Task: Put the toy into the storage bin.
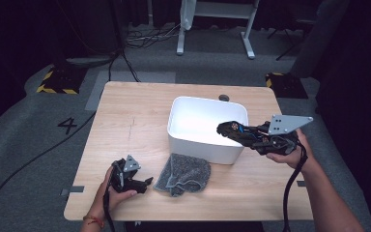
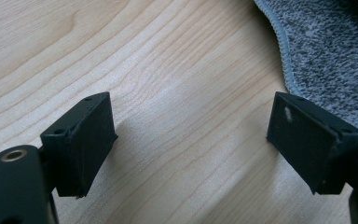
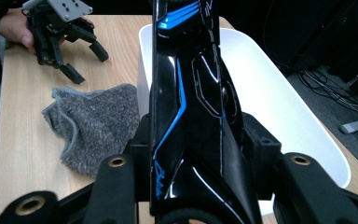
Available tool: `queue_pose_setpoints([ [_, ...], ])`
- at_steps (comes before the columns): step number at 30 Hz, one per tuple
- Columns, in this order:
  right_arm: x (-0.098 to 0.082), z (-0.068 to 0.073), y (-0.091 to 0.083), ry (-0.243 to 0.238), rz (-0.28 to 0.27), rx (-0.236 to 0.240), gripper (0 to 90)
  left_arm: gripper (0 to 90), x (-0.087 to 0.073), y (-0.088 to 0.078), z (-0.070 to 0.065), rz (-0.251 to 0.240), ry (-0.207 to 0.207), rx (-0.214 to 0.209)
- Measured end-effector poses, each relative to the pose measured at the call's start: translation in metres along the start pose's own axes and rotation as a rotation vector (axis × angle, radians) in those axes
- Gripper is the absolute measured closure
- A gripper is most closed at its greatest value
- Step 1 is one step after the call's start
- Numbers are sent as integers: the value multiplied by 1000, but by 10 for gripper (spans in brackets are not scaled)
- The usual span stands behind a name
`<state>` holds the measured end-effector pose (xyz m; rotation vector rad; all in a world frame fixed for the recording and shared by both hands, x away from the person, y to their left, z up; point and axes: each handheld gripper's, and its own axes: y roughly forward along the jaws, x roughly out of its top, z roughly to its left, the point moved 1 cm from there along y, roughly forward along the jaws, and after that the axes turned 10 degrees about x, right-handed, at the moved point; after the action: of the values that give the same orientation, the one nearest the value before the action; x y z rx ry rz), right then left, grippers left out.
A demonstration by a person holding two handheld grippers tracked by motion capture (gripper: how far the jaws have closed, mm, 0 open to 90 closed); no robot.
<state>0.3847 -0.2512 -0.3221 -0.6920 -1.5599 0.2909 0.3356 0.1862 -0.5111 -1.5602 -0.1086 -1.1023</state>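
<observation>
Over the white bin [image 1: 207, 126], at 3 o'clock on the counter [image 1: 125, 125], the right gripper [image 1: 251, 137] is clamped narrowly on a glossy black object with blue trim [image 3: 186, 112], hard, long and tapering. At 7 o'clock the left gripper [image 1: 142, 183] stands wide open, empty, just above bare woodgrain. A grey, nubbly terry cloth [image 1: 183, 174] lies crumpled between them, just beside the bin.

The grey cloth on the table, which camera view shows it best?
The high view: the whole grey cloth lies crumpled on the table, in front of the white tub. The right gripper view shows most of it, beside the black and blue thing in the tongs. The left gripper view catches one edge.
</observation>
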Motion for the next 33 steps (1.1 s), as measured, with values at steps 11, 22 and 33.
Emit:
queue_pose_setpoints([
  [11, 9, -15, 21, 7, 22, 28, 572, 152, 0, 0, 0, 0, 1, 0],
  [22, 22, -30, 44, 9, 84, 47, 572, 152, 0, 0, 0, 0, 0, 0],
  [33, 29, -40, 69, 11, 153, 59, 572, 153, 0, 0, 0, 0, 0, 0],
])
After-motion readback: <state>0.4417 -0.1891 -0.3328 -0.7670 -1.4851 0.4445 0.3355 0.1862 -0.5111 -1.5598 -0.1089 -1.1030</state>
